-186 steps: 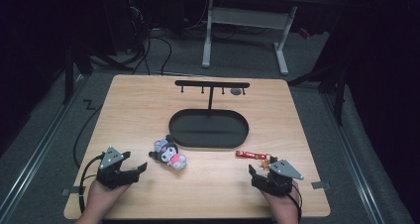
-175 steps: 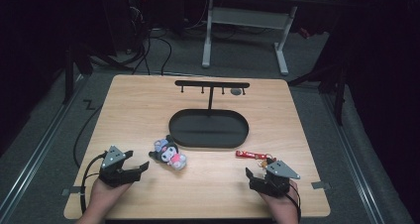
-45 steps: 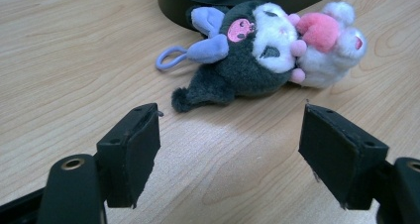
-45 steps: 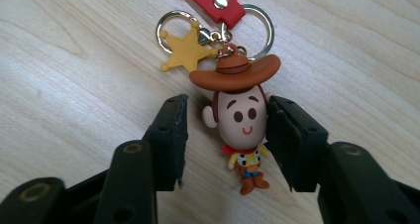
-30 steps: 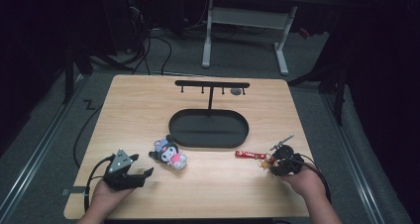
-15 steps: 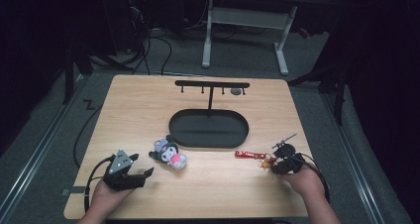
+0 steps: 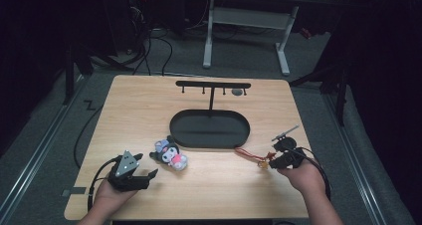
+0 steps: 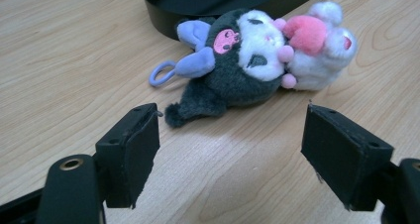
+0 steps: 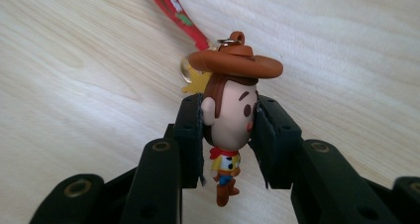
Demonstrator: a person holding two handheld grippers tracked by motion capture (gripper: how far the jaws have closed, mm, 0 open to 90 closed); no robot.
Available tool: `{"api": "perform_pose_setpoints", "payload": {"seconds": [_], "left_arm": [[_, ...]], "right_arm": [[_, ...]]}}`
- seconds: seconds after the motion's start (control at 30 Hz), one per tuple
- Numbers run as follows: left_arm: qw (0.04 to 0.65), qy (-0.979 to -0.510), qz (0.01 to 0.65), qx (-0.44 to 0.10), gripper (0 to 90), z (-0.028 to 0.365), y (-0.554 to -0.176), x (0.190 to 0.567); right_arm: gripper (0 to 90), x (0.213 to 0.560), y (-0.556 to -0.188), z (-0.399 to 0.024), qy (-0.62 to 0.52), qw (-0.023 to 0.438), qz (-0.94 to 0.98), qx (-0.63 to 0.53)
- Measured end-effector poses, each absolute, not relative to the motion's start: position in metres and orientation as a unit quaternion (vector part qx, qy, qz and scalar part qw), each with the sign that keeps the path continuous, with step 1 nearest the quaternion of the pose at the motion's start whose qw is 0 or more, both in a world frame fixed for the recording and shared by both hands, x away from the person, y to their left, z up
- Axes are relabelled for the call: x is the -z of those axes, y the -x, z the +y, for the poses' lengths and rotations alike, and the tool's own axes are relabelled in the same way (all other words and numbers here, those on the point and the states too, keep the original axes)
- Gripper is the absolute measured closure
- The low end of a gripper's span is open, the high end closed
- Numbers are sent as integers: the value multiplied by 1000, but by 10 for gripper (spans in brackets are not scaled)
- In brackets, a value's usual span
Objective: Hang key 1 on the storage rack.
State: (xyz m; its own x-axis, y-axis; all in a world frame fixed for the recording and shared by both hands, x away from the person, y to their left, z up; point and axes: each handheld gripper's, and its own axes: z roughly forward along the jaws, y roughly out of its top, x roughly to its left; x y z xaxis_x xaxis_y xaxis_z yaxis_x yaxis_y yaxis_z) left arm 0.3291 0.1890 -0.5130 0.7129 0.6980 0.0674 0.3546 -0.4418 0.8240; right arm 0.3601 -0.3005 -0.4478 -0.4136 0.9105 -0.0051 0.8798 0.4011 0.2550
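Brown-hatted and small, the cowboy charm now sits squeezed by its head in the right tool, whose jaws have just been closing on it. A second ago it lay flat on the table; now it lifts, red strap trailing. The left tool waits wide by the plush toy, so hanging on the black rack likely comes next.

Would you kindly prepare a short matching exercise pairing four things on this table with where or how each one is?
Things:
1. cowboy figure
2. plush toy
3. black oval tray
4. left hand-held gripper

States:
A. at the table's middle, under the hook rack
B. open, jaws empty
C. clamped by the head
D. lying on its side beside the tray

Pairs: 1-C, 2-D, 3-A, 4-B
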Motion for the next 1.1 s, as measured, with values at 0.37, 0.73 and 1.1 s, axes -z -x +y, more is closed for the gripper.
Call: {"api": "perform_pose_setpoints", "payload": {"seconds": [0.37, 0.73, 1.1], "left_arm": [[425, -825, 311, -203, 231, 183, -330, 511], [429, -824, 309, -203, 231, 183, -329, 510], [435, -821, 307, -206, 231, 183, -329, 508]], "right_arm": [[665, 386, -361, -283, -530, 79, 834, -132], [665, 349, -362, -278, -522, 89, 839, -127], [666, 327, -372, -278, -528, 105, 832, -134]]}}
